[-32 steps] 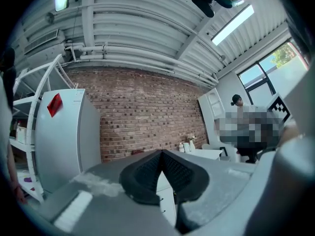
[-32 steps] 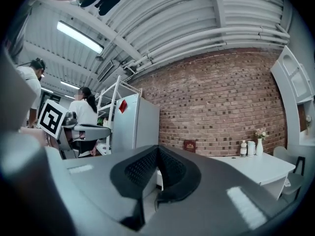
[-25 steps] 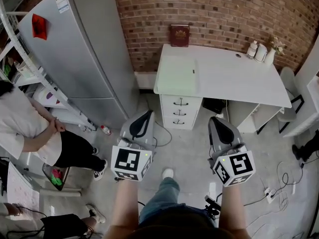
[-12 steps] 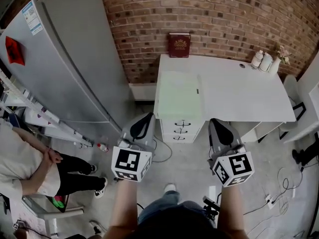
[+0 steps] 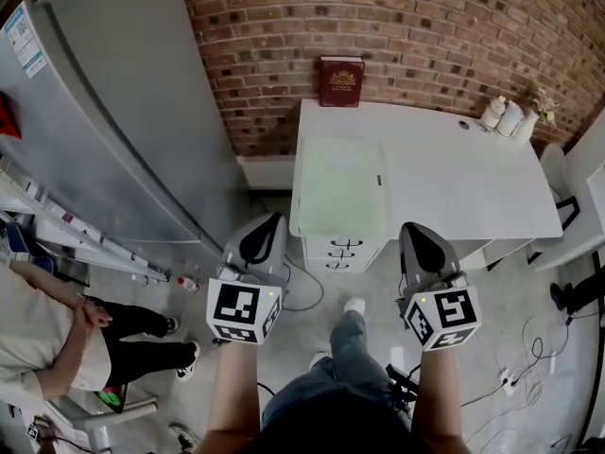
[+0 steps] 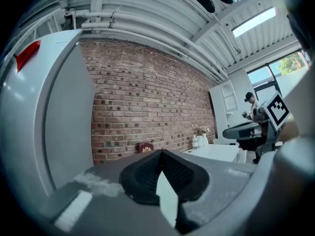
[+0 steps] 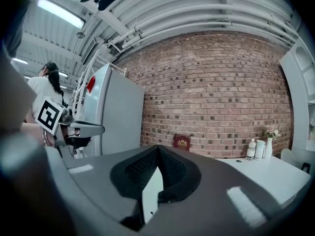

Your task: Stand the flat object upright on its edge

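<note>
since both tools are sitting shut and empty, left tool [image 5: 269, 223] and right tool [image 5: 414, 230] hanging over the floor [image 5: 369, 287] short of the counter [image 5: 454, 168], nothing is getting gripped yet.

risks i'm seeing:
- the pale green board [image 5: 340, 183] is lying dead flat on the counter, so closed jaws are likely skating over it with no edge to bite.
- its near edge looks to be sitting right at the counter's lip, so a shove is risking it sliding off.
- once tipped up, a thin board is likely flopping back.
- the target is looking ambiguous too: a red book [image 5: 340, 69] is already standing against the brick wall [image 5: 425, 26].

the board is lying at 1 o'clock from the left tool and 11 o'clock from the right, well apart from both. the book is sitting at 12, further back.
</note>
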`<state>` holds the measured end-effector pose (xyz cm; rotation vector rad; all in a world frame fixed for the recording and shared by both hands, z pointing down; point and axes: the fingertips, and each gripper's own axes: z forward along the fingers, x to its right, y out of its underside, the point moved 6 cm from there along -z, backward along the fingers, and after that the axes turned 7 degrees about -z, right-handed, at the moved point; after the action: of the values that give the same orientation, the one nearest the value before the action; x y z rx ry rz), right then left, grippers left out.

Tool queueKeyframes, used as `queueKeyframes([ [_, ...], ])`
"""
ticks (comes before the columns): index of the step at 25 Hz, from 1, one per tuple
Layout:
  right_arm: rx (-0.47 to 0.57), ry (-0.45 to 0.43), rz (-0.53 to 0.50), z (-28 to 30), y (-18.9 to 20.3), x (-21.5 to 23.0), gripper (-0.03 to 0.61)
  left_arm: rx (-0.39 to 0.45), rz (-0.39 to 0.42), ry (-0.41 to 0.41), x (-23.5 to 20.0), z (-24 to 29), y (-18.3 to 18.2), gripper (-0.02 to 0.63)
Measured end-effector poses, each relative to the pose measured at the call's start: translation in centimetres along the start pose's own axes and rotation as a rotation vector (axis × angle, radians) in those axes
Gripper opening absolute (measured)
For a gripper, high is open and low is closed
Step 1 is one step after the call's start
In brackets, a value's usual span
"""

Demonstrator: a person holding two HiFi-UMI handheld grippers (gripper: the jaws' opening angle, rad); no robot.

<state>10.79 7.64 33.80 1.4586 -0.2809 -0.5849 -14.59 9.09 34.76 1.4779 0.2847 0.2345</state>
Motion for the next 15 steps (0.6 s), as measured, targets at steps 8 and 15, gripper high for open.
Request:
queueKeyframes([
  [8, 0.025, -0.005, 0.046, 4.2, -0.1, 3.2, 0.003, 0.061, -0.082, -0.003, -2.3, 4.1, -0.1, 0.000],
  [15, 0.017, -0.038, 0.083, 9.9, 0.9, 7.0, 0.003, 0.024, -0.093, -0.018, -4.0, 10.1, 0.7, 0.000],
])
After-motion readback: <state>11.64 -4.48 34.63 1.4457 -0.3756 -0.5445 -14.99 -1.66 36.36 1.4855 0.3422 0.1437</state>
